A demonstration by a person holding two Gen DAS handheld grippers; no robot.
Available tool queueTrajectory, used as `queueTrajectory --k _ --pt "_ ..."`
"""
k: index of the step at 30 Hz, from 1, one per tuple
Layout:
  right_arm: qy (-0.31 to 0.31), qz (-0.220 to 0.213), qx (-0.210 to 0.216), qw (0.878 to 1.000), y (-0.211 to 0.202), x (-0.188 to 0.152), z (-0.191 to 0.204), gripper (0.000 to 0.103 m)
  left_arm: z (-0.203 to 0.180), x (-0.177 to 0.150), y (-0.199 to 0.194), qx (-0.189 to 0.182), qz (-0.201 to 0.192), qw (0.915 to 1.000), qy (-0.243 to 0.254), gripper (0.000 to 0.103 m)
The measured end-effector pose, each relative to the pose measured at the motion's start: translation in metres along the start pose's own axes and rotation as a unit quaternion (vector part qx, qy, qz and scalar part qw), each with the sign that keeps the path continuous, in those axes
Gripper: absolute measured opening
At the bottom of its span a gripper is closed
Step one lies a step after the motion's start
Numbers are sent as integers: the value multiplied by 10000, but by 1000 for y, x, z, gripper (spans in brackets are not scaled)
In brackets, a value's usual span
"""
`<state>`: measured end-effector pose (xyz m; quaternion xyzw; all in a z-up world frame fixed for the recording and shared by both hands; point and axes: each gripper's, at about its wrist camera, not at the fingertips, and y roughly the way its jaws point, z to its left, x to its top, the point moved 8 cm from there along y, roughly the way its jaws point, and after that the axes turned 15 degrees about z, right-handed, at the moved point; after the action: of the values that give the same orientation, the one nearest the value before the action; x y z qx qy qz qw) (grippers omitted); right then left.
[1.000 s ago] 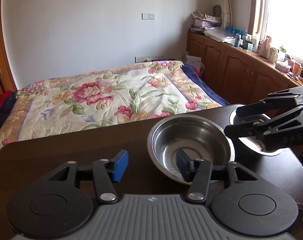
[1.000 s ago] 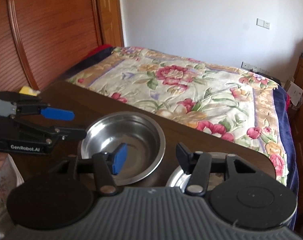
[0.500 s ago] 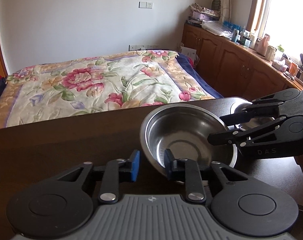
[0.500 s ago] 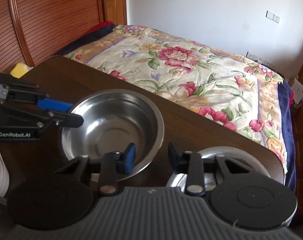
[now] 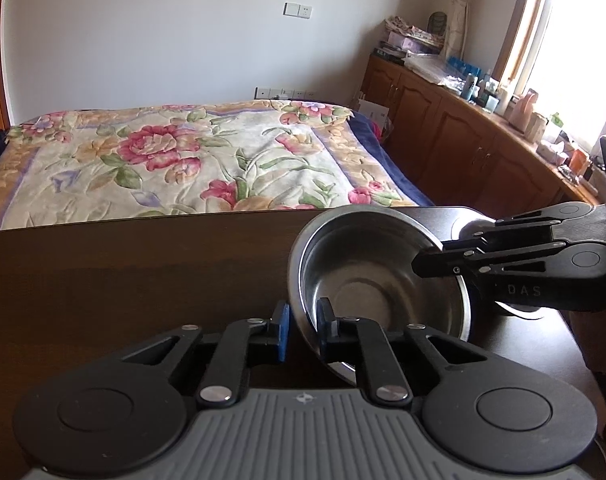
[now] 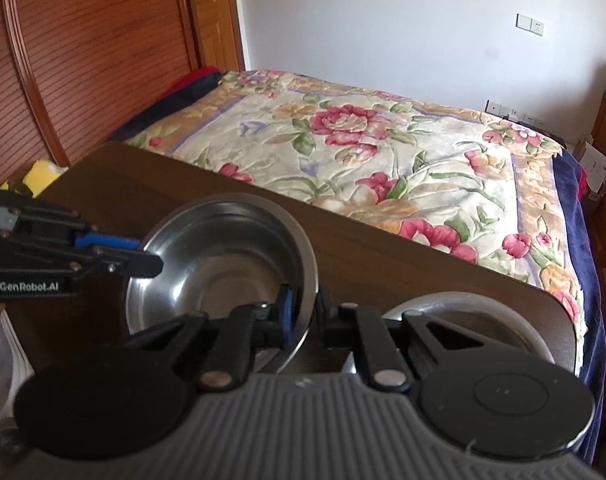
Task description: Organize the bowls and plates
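Note:
A steel bowl (image 5: 367,288) (image 6: 223,268) is over the dark wooden table (image 5: 123,280) (image 6: 383,256), held by both grippers from opposite sides. My left gripper (image 5: 303,328) is shut on the bowl's near-left rim; in the right wrist view the left gripper (image 6: 149,260) pinches the rim from the left. My right gripper (image 6: 306,316) is shut on the opposite rim, and the left wrist view shows the right gripper (image 5: 425,260) reaching in from the right. A second steel dish (image 6: 463,312) (image 5: 473,226) sits on the table beside the bowl, partly hidden by the right gripper.
Past the table's far edge lies a bed with a floral blanket (image 5: 207,160) (image 6: 383,148). Wooden cabinets (image 5: 463,132) crowded with small items run along the right wall. A wooden wardrobe (image 6: 83,60) stands at left. White floral crockery (image 6: 7,360) shows at the lower-left edge.
Both grippers went from open to shut on opposite sides of the bowl's rim. The bowl has tilted and looks raised off the table.

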<state>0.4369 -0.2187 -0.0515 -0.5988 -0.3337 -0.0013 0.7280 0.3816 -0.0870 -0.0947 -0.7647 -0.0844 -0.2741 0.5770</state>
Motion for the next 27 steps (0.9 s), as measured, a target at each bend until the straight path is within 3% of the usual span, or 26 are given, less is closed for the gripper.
queueTrajectory --k 17,27 --pt "-12 -694 -166 9975 -68 -2 11 10 -25 -3 -63 -91 -632 9977 227 37" --pt "7 -903 -237 9956 -111 -37 28 10 -53 -31 -112 -357 -971 9937 430 37"
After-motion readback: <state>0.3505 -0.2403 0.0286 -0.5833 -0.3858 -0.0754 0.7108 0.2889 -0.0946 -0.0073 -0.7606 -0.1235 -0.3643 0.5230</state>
